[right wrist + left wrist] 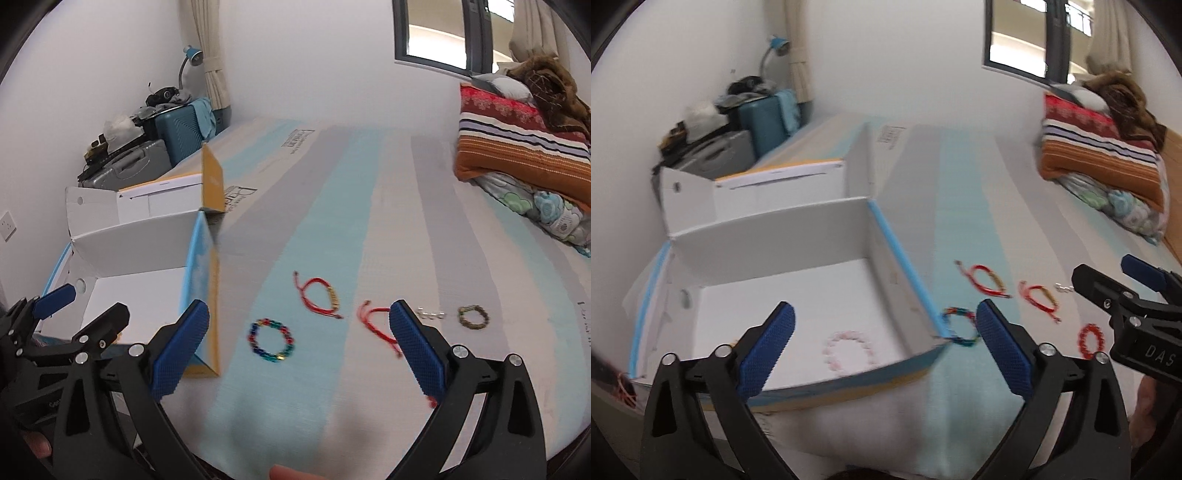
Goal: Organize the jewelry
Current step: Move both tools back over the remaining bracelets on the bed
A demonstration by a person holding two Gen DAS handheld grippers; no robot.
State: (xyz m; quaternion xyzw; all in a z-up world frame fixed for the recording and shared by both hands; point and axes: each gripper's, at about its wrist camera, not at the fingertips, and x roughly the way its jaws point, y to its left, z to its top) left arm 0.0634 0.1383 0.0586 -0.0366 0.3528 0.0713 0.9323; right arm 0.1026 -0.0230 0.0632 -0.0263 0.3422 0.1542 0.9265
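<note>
Both tools open & empty over bed, jewelry half sorted.

Left tool [884, 332] spread wide over box [908, 258] near bed's left edge; pink bracelet [849, 349] lies inside. Right tool [299, 338] spread wide; multicolour bead bracelet [272, 340] on bed just beside box wall, 2 red cord bracelets [319, 297] & olive bracelet [474, 316] further right.

Right gripper [295, 343] jaws wide apart, nothing between pads. Multicolour bead bracelet [271, 340] flat on striped bedsheet [332, 229], just beside open white box [147, 243]. Two red cord bracelets [318, 297] [376, 325] further right; olive bead bracelet [473, 316] beyond. Left gripper [79, 302] over box, open
</note>
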